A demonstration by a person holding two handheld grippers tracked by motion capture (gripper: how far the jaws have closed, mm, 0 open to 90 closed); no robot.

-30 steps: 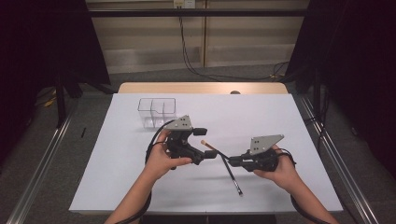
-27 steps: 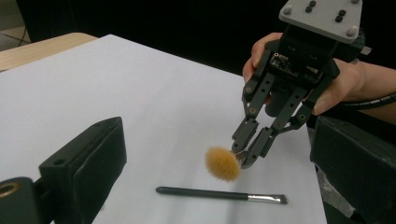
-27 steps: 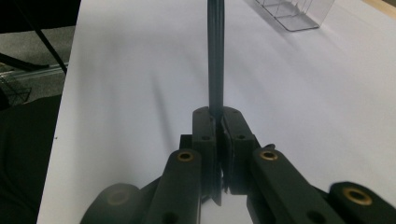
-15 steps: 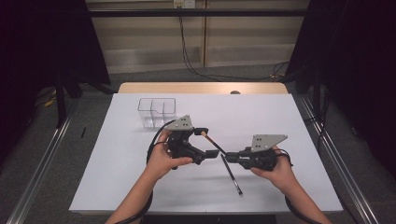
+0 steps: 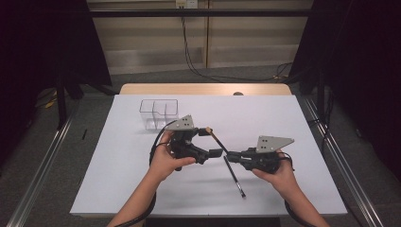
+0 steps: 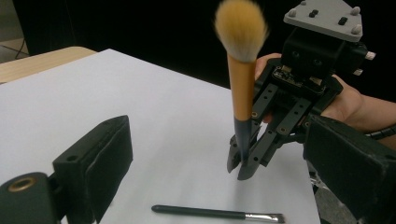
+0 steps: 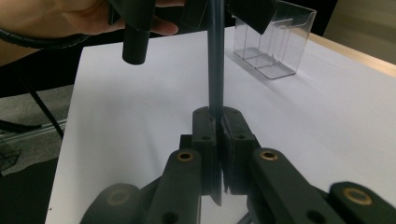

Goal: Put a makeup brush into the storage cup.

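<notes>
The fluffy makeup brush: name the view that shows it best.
The left gripper view: the fluffy makeup brush stands upright, bristles to dark handle end, clamped in the right gripper. The right gripper view gives just its dark handle; the high view, a thin slanted stick.

Two brushes (image 5: 216,138) (image 5: 234,177), one clear organizer (image 5: 159,113)

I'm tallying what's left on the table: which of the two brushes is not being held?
The thin black brush lying flat on the table; the orange-handled fluffy brush is clamped upright in the right gripper.

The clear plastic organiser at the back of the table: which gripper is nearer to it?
Left. The left gripper sits just in front of the clear organiser; the right gripper, clamping the brush handle, is farther off.
</notes>
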